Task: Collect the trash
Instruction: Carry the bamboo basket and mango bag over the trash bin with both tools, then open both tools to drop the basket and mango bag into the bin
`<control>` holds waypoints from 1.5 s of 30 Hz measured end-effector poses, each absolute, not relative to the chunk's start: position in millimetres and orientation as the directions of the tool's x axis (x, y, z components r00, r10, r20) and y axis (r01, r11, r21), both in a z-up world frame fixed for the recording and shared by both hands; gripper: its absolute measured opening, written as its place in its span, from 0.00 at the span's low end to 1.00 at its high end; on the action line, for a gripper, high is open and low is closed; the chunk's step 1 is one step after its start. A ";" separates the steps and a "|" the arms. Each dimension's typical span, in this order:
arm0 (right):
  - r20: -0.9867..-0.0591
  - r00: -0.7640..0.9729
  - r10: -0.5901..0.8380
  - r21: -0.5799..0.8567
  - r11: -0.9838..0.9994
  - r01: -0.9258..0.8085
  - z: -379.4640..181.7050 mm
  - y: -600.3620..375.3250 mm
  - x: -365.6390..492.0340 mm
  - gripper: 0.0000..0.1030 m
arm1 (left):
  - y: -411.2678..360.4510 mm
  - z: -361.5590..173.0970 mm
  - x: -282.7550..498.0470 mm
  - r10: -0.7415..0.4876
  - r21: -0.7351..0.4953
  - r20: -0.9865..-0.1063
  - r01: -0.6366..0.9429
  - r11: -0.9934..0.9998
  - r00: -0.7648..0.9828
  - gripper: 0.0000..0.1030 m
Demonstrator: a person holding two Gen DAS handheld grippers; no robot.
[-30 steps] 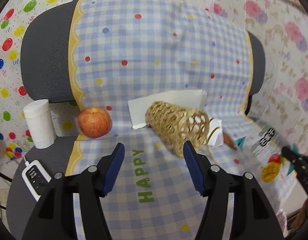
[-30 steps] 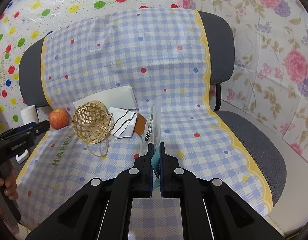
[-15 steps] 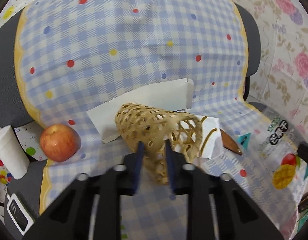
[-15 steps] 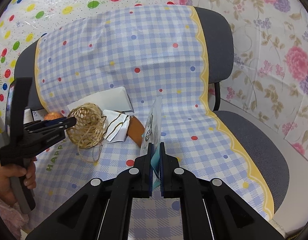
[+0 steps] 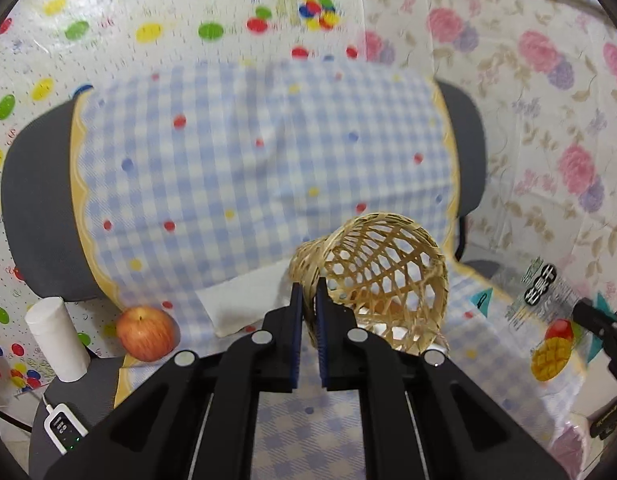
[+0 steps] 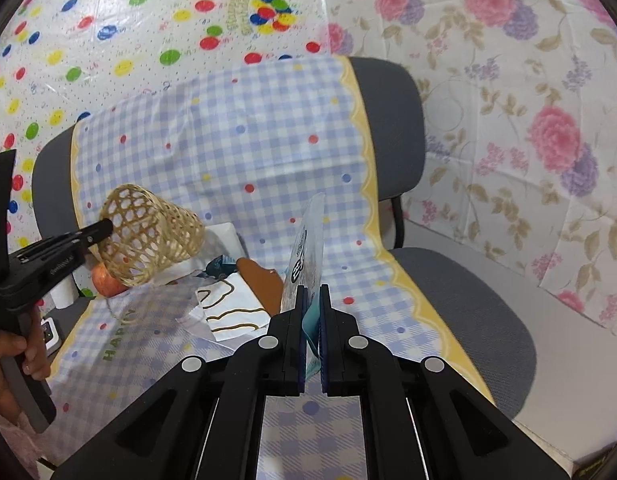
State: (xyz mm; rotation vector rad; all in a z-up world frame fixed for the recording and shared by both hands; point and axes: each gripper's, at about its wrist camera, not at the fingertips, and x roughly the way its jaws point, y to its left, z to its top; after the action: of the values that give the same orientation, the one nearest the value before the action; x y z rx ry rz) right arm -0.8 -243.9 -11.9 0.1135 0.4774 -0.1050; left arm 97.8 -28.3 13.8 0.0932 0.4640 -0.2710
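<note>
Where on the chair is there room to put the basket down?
The checked cloth is bare on the seat's right side, between the held snack bag and the yellow border. Front left, by the green letters, is bare too. The middle is crowded: wrappers, white box, and the apple at the left edge.

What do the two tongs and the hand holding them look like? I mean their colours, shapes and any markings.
Both the left tongs and the right tongs are matte black, with two angular arms that carry round silver screws and end in flat blue pads. From the right wrist view, the left tool has a pistol-style grey handle and small white lettering, too small to read. The left hand is bare; no sleeve shows.
</note>
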 end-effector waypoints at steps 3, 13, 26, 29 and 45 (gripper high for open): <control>-0.447 0.889 -0.101 0.075 0.986 0.150 -3.9 -251.1 -20.7 0.05 | -32.5 28.1 74.4 -0.290 -0.002 -0.432 0.321 0.947 0.854 0.04; -0.454 0.856 -0.248 0.023 0.957 0.289 -5.1 -281.4 -123.3 0.06 | -99.7 18.5 -9.3 -0.492 -0.039 -0.428 0.528 0.848 0.758 0.04; -0.538 0.716 -0.444 -0.041 0.863 0.504 -35.8 -315.9 -246.0 0.06 | -183.9 -27.5 -100.3 -0.674 -0.057 -0.510 0.761 0.647 0.535 0.04; -0.562 0.680 -0.471 -0.050 0.840 0.540 -45.4 -326.7 -261.0 0.06 | -202.3 -40.9 -113.7 -0.688 -0.054 -0.537 0.794 0.606 0.488 0.04; -0.674 0.623 -0.398 0.076 0.801 0.593 -95.0 -389.7 -256.2 0.24 | -271.8 -92.2 -107.6 -0.662 -0.097 -0.688 0.866 0.490 0.297 0.09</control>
State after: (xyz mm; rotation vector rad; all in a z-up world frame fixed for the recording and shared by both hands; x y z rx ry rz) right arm -256.2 -389.7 -95.0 0.3057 0.6918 -0.5792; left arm -107.6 -271.8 -92.2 0.3194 0.7399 -1.0388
